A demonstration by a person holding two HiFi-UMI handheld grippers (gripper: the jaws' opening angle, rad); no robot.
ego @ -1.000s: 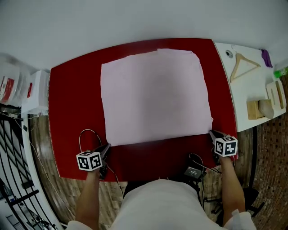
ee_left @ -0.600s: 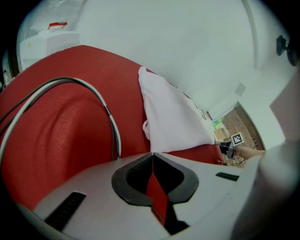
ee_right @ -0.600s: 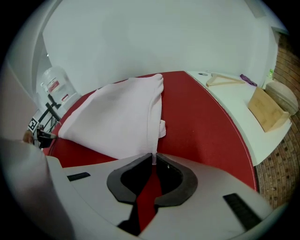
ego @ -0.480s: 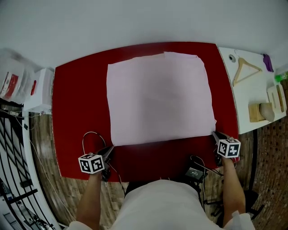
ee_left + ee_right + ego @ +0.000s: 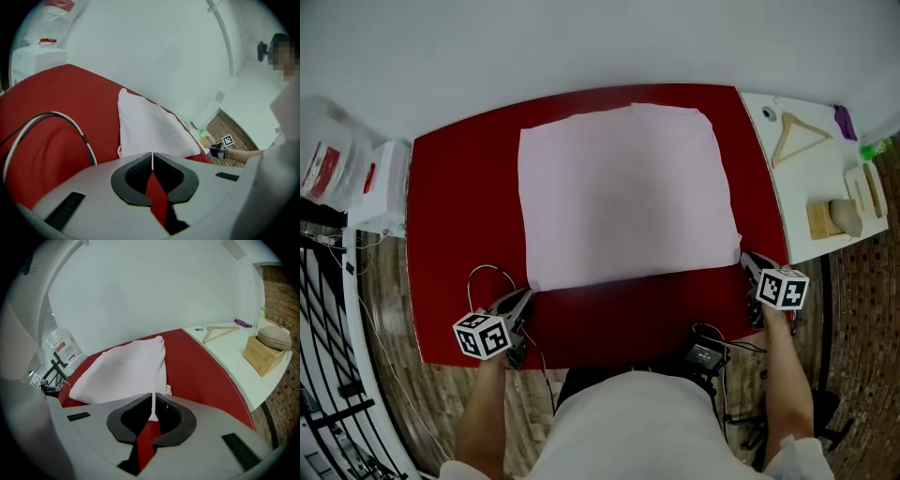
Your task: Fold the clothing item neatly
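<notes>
Both sets of jaws are clamped tight on the near hem of the pink garment: left gripper on its 7 o'clock corner, right gripper on its 5 o'clock corner. The rest lies flat on the red table, stretching toward 12 o'clock, so the fold likely goes straight away.

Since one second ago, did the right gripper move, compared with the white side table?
Yes. In the head view the right gripper has shifted right and up the picture, nearer the white table's near corner, its claw shut on the cloth's corner.
</notes>
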